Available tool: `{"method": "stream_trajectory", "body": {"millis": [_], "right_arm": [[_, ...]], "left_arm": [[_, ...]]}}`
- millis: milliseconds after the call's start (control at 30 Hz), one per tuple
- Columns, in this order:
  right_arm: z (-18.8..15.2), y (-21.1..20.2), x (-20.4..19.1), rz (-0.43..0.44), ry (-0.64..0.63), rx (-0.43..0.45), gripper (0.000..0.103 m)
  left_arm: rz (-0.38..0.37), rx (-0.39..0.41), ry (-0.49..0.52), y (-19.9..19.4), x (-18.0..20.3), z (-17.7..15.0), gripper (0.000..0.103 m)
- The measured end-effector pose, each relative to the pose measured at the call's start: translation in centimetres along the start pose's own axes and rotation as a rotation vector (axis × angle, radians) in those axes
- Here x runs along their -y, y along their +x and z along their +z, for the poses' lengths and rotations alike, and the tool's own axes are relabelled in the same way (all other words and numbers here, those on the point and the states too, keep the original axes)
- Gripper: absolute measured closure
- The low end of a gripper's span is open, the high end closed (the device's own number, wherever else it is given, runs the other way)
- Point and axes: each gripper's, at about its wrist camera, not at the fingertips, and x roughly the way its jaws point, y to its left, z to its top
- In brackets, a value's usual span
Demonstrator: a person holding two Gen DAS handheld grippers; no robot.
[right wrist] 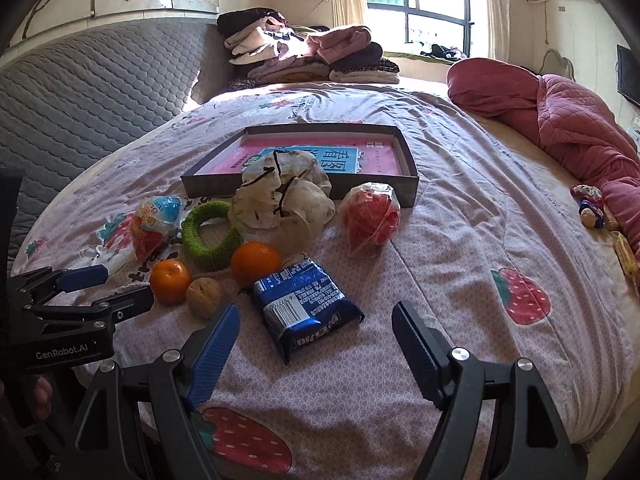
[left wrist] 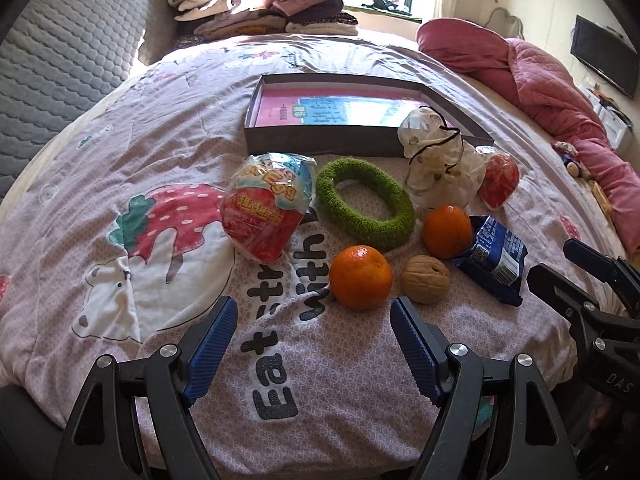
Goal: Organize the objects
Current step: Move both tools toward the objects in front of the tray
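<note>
On quilted bedspread [left wrist: 168, 152], knobbly green ring [left wrist: 364, 204].

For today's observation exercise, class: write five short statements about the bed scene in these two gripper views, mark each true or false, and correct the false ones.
1. Both the left gripper and the right gripper are open and hold nothing. True.
2. The grey box already holds both oranges. False: the near orange and the far orange lie on the bedspread, outside the box.
3. The walnut lies between the near orange and the blue packet. True.
4. The green ring stands upright. False: it lies flat.
5. The box is closed with a lid. False: it is open, a pink printed sheet showing inside.
</note>
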Motion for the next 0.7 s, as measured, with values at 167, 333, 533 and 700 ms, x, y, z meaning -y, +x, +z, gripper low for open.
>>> {"method": "stream_trajectory", "body": {"millis": [167, 333, 533, 700], "right_arm": [[-0.2, 0.6, 0.3, 0.009, 0.006, -0.006, 0.025], [-0.3, 1.4, 0.4, 0.013, -0.001, -0.013, 0.025], [-0.4, 2.3, 0.9, 0.019, 0.004, -0.030, 0.028], [-0.3, 3.4, 0.8, 0.049, -0.017, -0.045, 0.028]], "left_arm": [[-0.012, -0.007, 0.005, 0.8, 0.3, 0.0, 0.023], [-0.018, -0.007, 0.008, 1.5, 0.7, 0.1, 0.023], [-0.037, -0.010, 0.010, 2.5, 0.7, 0.5, 0.034], [-0.061, -0.013, 0.030, 3.0, 1.2, 0.7, 0.039]]}}
